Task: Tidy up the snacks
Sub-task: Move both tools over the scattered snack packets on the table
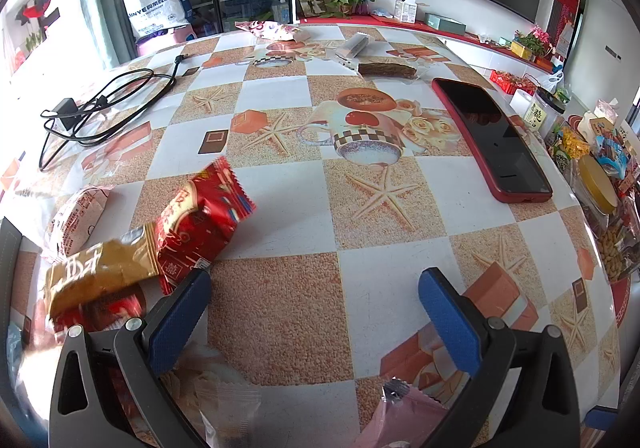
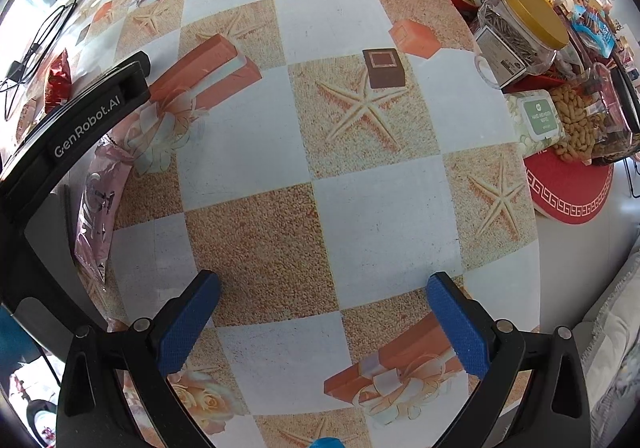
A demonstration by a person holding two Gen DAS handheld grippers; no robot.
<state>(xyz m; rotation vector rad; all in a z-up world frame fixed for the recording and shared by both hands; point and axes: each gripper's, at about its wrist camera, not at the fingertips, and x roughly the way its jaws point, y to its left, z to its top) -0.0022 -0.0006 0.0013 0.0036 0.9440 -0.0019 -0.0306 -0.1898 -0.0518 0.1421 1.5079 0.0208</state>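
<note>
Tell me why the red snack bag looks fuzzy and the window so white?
In the left wrist view, the red snack packet and gold packet are smeared by motion blur; daylight washes out the window. In the right wrist view, the tablecloth looks sharp but bulges from fisheye distortion.

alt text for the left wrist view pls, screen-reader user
The open left gripper hovers over a patterned tablecloth, holding nothing. A red snack packet and a gold one lie just to its left, a phone in a red case ahead to the right.
</note>
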